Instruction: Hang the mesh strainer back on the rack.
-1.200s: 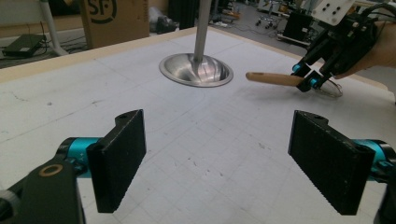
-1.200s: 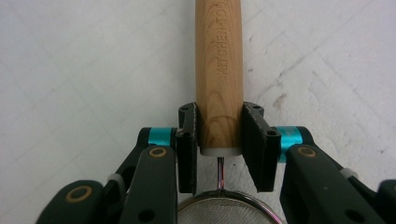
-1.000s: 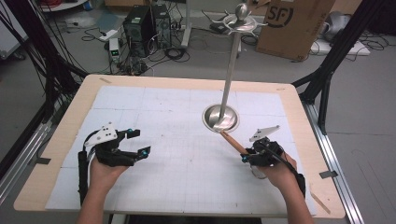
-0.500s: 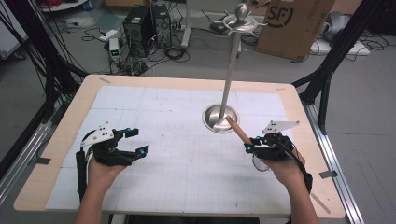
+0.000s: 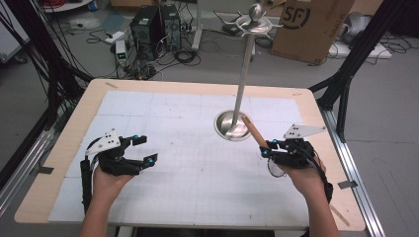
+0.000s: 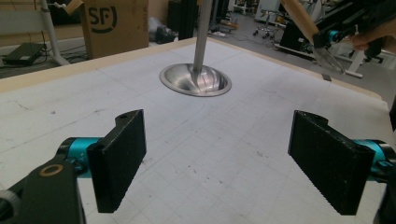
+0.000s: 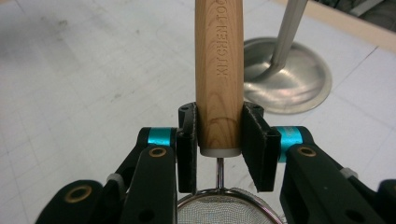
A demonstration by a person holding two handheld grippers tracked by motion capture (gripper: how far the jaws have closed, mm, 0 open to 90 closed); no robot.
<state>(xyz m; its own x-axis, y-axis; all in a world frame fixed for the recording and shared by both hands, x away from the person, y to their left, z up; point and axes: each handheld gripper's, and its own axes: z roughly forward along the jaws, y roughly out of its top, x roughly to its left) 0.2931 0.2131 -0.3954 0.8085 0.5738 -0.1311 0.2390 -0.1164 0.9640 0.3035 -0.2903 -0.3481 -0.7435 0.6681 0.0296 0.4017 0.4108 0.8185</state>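
Observation:
My right gripper [image 5: 267, 148] is shut on the wooden handle [image 5: 252, 129] of a small mesh strainer, held above the table's right side. The handle [image 7: 219, 60] points up and away toward the metal stand, clamped between both pads. The mesh bowl [image 7: 224, 212] hangs below the jaws, near the hand [image 5: 274, 168]. My left gripper [image 5: 146, 148] rests low over the left of the table, open with nothing between its pads [image 6: 119, 163]. The left gripper view also shows the strainer handle [image 6: 299, 16] at top right.
A metal stand with a round dished base [image 5: 232, 124] and a tall pole [image 5: 243, 74] topped by hooks [image 5: 254, 19] stands right of centre. The base lies just beyond the handle tip [image 7: 289, 79]. A white gridded mat [image 5: 188, 173] covers the table; boxes and cables lie on the floor beyond.
The right gripper has lifted the strainer off the table and shifted slightly right, and the handle now tilts up toward the stand. The left gripper has stayed put.

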